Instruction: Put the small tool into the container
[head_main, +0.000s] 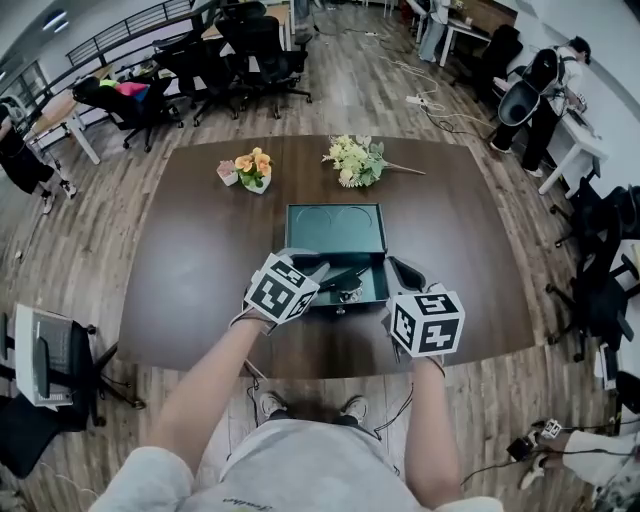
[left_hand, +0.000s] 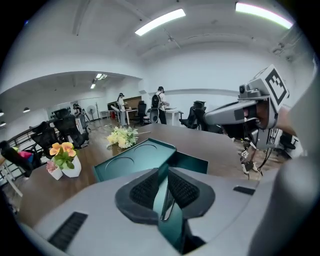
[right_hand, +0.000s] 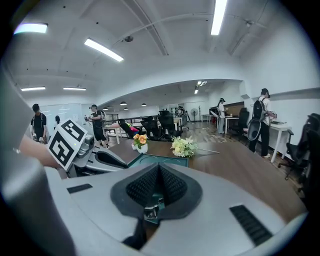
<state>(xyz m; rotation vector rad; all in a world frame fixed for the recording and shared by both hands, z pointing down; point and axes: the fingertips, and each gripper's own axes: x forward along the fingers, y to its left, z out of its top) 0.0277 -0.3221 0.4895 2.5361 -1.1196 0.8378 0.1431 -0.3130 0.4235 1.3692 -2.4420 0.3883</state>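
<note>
1. Jaws of the right gripper (right_hand: 159, 171) stand almost together, pinching the small tool (right_hand: 151, 211), a silvery piece with a dark strap hanging below it, so it can be carried over the rim.
2. The left gripper (left_hand: 162, 175) is clamped on a thin green wall of the container (left_hand: 132, 162), probably to steady it.
3. The container sits open toward the counter's (head_main: 200, 260) near edge, lid swung back to the far side. The tool is held just off its near right corner, not yet inside.
</note>
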